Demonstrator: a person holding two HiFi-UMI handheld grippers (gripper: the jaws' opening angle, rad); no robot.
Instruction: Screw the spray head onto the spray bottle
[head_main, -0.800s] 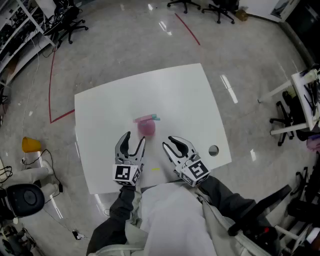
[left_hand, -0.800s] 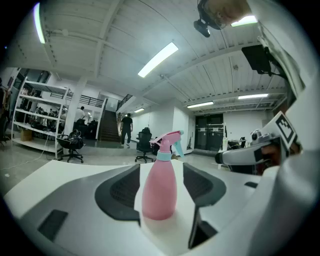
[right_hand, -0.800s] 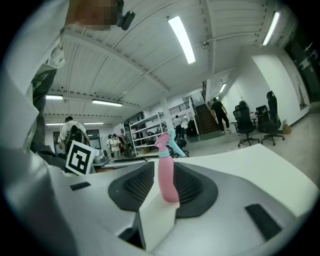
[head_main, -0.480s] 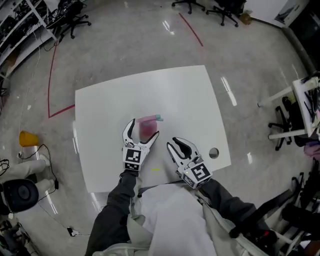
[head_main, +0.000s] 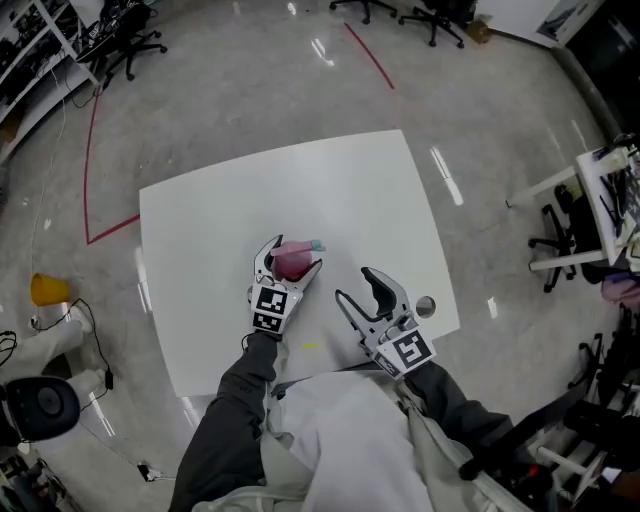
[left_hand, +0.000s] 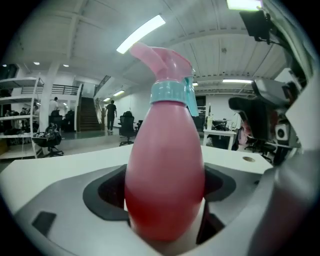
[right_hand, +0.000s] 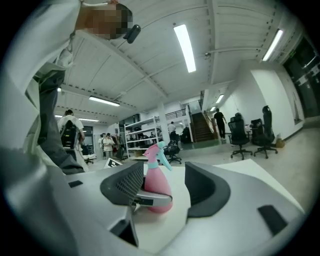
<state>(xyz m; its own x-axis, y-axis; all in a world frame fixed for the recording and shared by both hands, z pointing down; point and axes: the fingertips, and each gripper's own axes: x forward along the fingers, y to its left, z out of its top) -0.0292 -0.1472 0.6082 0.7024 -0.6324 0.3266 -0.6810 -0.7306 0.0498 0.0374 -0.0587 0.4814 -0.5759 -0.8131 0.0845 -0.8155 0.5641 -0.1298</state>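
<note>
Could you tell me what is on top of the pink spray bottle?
A pink spray head with a teal collar sits on the pink plastic spray bottle. The collar covers the neck, so the thread cannot be seen.

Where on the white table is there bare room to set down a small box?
The far half of the table, beyond the spray bottle, is bare; so is the strip between its left edge and the left tongs. The near side is crowded: the bottle stands between the left tongs, with the right tongs and a hole beside.
</note>
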